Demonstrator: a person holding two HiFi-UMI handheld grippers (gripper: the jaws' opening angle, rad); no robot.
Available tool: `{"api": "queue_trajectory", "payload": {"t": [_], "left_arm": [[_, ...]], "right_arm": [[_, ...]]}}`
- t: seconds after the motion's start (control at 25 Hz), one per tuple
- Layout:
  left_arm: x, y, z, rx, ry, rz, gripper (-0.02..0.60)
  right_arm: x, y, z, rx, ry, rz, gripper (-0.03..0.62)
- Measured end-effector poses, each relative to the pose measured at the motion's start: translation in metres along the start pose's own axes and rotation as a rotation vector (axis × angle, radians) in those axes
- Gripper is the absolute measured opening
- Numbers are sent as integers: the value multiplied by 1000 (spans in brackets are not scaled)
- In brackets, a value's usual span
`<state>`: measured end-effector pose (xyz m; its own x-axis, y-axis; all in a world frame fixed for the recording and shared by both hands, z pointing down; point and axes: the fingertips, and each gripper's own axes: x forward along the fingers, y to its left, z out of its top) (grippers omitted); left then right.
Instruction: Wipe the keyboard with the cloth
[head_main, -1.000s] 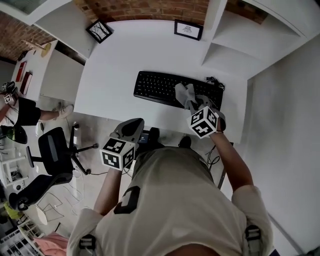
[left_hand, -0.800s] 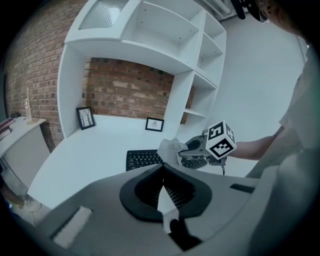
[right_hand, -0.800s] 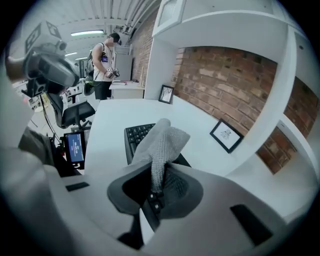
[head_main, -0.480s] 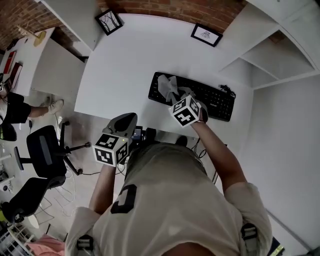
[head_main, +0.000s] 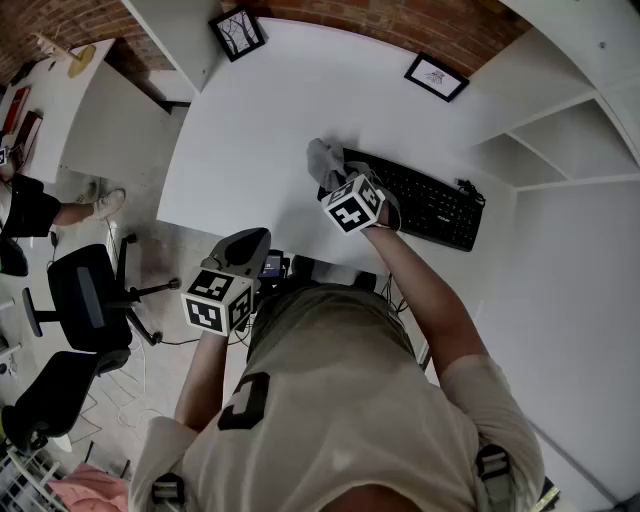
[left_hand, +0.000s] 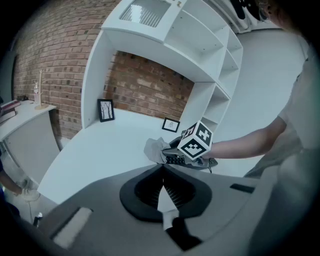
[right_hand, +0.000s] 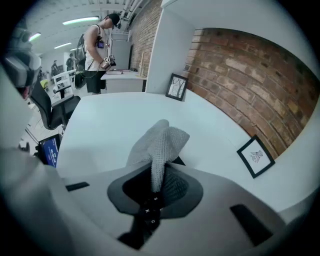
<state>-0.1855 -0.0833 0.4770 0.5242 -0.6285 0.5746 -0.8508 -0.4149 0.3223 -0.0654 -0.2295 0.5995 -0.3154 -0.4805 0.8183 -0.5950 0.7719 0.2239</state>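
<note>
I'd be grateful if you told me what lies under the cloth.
The cloth, held in the right claw, lies over the left end of the keyboard. The keys it covers cannot be seen.

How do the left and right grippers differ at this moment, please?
The right gripper is shut on the grey cloth; the left gripper is shut on nothing. The right gripper is over the keyboard's left end; the left gripper is held short of the white desk's edge. Both carry marker cubes.
</note>
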Motion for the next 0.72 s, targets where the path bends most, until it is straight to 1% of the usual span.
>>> {"api": "queue_trajectory", "payload": {"t": [0.16, 0.28, 0.48, 0.72], "left_arm": [[-6, 14, -2, -18, -2, 16, 5], [-9, 20, -3, -28, -3, 24, 5], [-10, 22, -5, -37, 0, 26, 5], [-5, 20, 0, -29, -2, 20, 4]], "right_arm": [[17, 3, 3, -39, 34, -9, 21], [26, 4, 4, -89, 49, -22, 21], [32, 5, 8, -155, 58, -40, 21], [32, 4, 4, -191, 61, -42, 21]]}}
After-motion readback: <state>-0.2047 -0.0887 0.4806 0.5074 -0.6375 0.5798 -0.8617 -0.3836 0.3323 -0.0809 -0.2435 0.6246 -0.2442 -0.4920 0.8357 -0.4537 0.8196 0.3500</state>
